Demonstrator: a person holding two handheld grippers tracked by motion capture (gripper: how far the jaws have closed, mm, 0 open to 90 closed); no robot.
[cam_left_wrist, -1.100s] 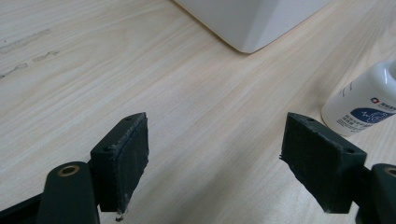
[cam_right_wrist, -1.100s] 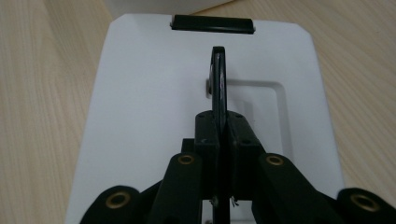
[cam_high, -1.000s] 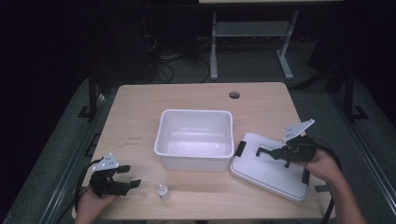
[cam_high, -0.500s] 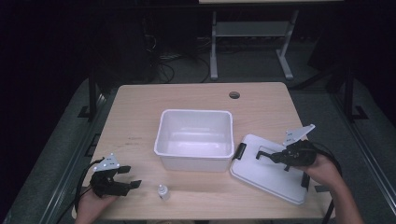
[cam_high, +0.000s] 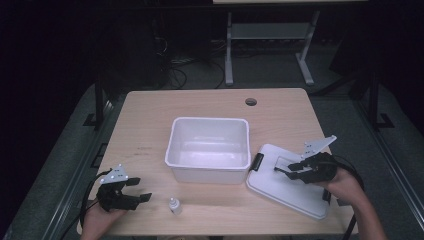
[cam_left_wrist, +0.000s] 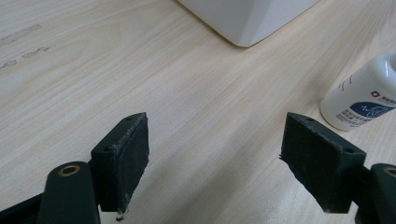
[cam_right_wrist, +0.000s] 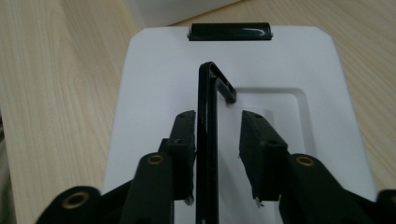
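The flat white plastic lid (cam_high: 287, 187) lies on the pale wooden table (cam_high: 150, 125), at about 4 o'clock from the white plastic tub (cam_high: 210, 147). The right gripper (cam_right_wrist: 217, 140) has just been opening its jaws, and the lid's thin black handle (cam_right_wrist: 208, 140) stands up between them, touching one pad. The left gripper (cam_high: 137, 190) rests with its jaws wide apart, holding nothing, and the small white bottle (cam_high: 174, 205) stands near it at 3 o'clock.

The white lid (cam_high: 287, 187) lies flat on the table, just right of the white bin (cam_high: 210, 147). Its black handle (cam_right_wrist: 210, 126) stands upright at the middle, and a black latch (cam_right_wrist: 229, 31) sits at one end.
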